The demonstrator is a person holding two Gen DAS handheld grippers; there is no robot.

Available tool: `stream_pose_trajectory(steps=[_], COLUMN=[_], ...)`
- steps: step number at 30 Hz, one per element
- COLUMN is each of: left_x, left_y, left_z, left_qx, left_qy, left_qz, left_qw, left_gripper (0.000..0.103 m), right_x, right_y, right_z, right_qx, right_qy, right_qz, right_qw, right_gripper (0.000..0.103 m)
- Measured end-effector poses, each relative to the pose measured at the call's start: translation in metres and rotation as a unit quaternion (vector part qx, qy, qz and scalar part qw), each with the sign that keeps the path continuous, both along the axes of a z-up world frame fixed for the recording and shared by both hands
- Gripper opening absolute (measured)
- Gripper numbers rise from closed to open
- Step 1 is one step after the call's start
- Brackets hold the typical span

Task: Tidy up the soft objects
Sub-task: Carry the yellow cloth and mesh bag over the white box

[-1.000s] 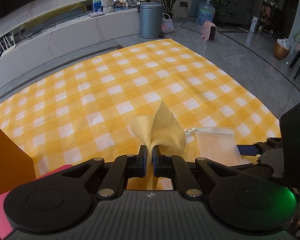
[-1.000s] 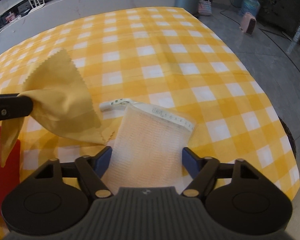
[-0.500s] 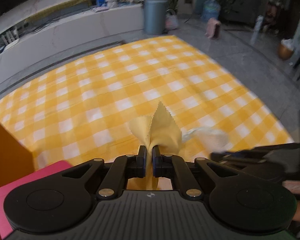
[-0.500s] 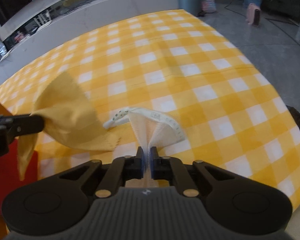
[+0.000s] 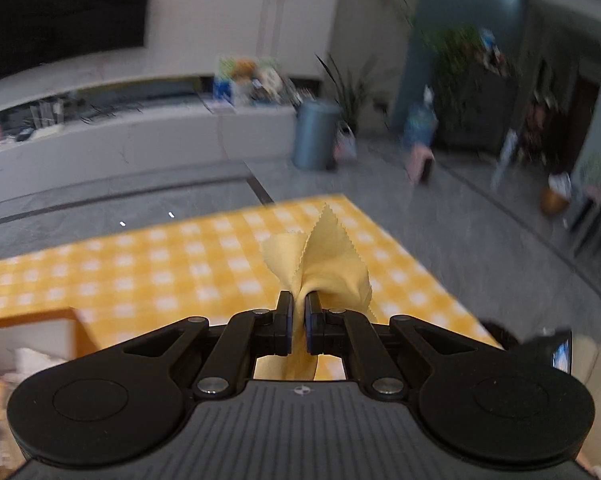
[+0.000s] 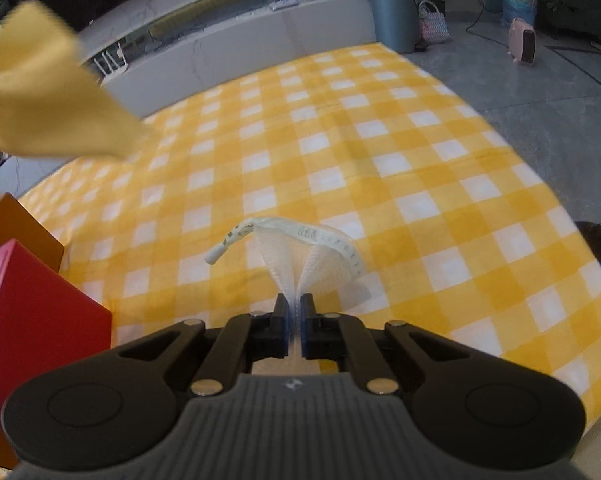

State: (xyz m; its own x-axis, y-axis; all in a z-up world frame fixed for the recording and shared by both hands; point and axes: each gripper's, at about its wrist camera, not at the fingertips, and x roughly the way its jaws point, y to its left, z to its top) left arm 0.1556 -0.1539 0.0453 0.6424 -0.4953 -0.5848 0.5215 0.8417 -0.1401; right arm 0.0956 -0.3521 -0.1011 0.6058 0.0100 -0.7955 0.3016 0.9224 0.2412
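- Left wrist view: the left gripper [image 5: 298, 304] is clamped on a yellow cloth [image 5: 324, 258], pinched near its middle, so two pinked corners stand up ahead of the jaws and a tail hangs below them. The cloth is held clear above the checked tablecloth [image 5: 148, 268]. An orange box [image 5: 80, 330] shows at lower left, blurred; it is probably the destination. To carry well, keep the pinch firm and let the tail clear the box wall before lowering.
- Right wrist view: the right gripper [image 6: 295, 312] is closed on a white mesh pouch [image 6: 296, 256], gathered into a fan. Its printed band [image 6: 332, 242] and far edge appear to rest on the tablecloth [image 6: 420, 168]. A red box [image 6: 32, 320] stands at left, with an orange box [image 6: 16, 220] behind it. Lift straight up first, so that the band does not drag.
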Motion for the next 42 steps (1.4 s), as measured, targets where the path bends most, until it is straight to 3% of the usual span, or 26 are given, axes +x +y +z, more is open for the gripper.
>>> stream_pose_trajectory(steps=[6,13,20,25,27,31,36,42], left_x=[-0.014,-0.036,-0.033,-0.032,-0.035,-0.039,-0.037,-0.034], left_y=[0.090,0.172,0.228,0.248,0.254,0.255,0.258,0.262], left_z=[0.025,0.007,-0.019,-0.033,-0.043,-0.055,-0.068,-0.068], left_qx=[-0.046,-0.057,-0.084,-0.070,-0.062,-0.040,-0.028,0.016], left_qy=[-0.016,-0.021,0.024,0.052,0.056,0.054,0.078,0.029], left_qz=[0.068,0.153,0.202,0.185,0.185,0.205,0.201,0.250], left_qw=[0.9965,0.9863,0.9755,0.9789,0.9793,0.9765,0.9761,0.9676], left_gripper=[0.006,0.006,0.006,0.006,0.006,0.006,0.006,0.006], right_x=[-0.010,-0.026,-0.028,-0.019,-0.010,0.011,0.044,0.079], right_y=[-0.002,0.018,0.094,0.170,0.200,0.255,0.310,0.344], right_z=[0.011,0.059,0.127,0.161,0.167,0.167,0.144,0.110], right_qx=[0.015,0.042,0.024,0.008,0.004,-0.024,-0.031,-0.096], right_qy=[-0.032,-0.112,-0.196,-0.233,-0.233,-0.213,-0.168,-0.127], right_qz=[0.004,0.012,0.079,0.162,0.196,0.216,0.269,0.289], right_qw=[0.999,0.993,0.977,0.959,0.953,0.953,0.948,0.944], right_gripper=[0.003,0.003,0.004,0.004,0.004,0.005,0.005,0.005])
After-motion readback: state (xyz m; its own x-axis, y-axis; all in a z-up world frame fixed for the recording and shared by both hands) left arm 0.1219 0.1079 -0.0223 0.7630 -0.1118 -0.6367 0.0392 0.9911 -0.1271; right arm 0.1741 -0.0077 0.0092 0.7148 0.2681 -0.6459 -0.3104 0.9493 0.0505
